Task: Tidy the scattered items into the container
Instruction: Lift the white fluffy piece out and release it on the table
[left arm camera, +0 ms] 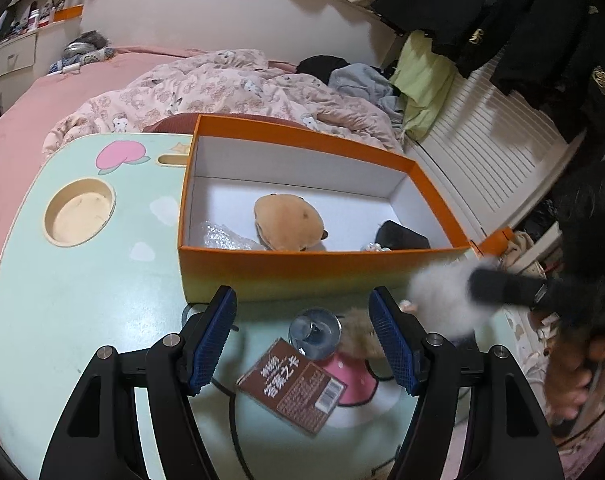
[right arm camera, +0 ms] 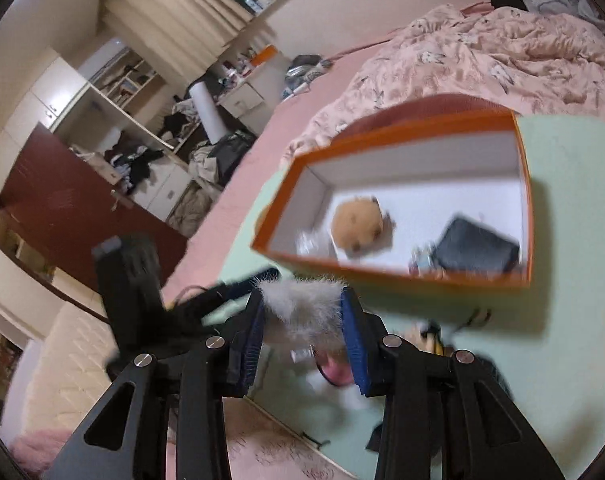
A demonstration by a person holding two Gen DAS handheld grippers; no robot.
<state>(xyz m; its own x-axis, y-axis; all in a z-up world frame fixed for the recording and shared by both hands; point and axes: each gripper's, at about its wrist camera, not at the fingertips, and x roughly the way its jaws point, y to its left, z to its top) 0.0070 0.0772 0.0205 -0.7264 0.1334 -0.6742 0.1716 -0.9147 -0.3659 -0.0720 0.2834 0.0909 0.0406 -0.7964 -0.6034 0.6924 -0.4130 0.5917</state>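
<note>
Left wrist view first: the left gripper hangs with its jaws apart and nothing between them, just in front of the orange box on the pale green table. Inside the box lie a tan plush toy, a black pouch and some crinkled clear wrap. On the table before the box's near wall sit a brown book, a glass ball and a tan furry thing. To the right of the box, the right gripper shows only as a blur behind a white fluffy toy.

Right wrist view: the right gripper has its blue pads pressed on the white fluffy toy, just short of the orange box's near wall. I judge the carry is under way. To do it well, the toy should clear the rim fully before release, over the bare floor between the plush and the pouch, so that no fur catches on the wall.

Motion smear blurs this view, so how deep the grip sits is hard to tell. The tan furry thing is half hidden behind a finger in the left view, and I cannot say what it is. A small object beside the pouch is too blurred to name.
</note>
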